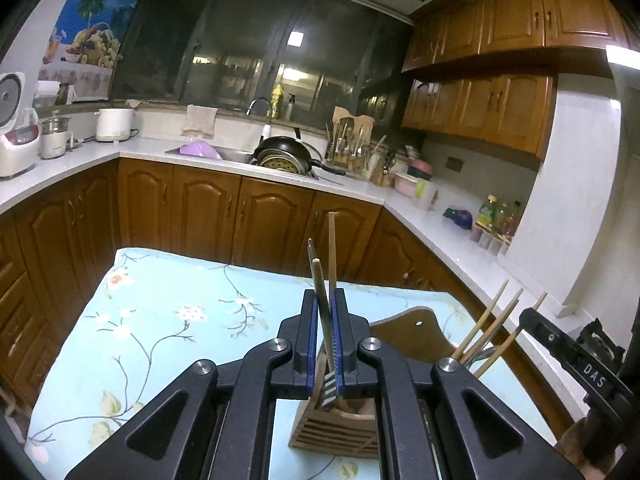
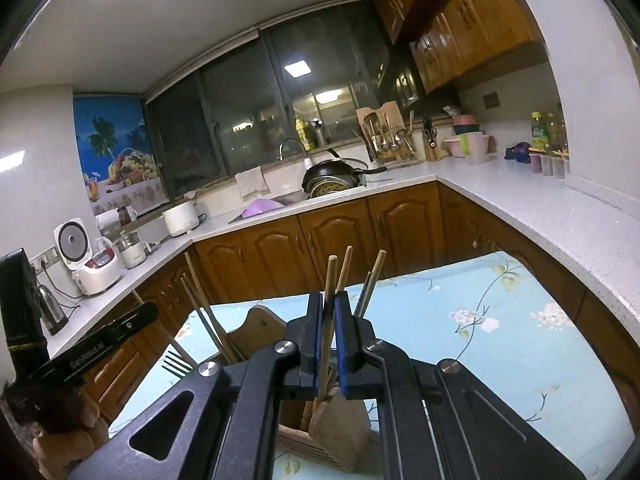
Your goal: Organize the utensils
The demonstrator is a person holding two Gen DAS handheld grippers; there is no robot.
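Fork [image 1: 325, 334] between left fingers [image 1: 307, 336], chopstick [image 2: 329, 320] between right fingers [image 2: 314, 336] — clamped

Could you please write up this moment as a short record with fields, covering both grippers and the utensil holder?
left gripper: shut on a fork and a chopstick, fork tines pointing down over the wooden holder
right gripper: shut on a chopstick, lower end reaching into the holder
holder contents: several chopsticks upright
surface: floral tablecloth
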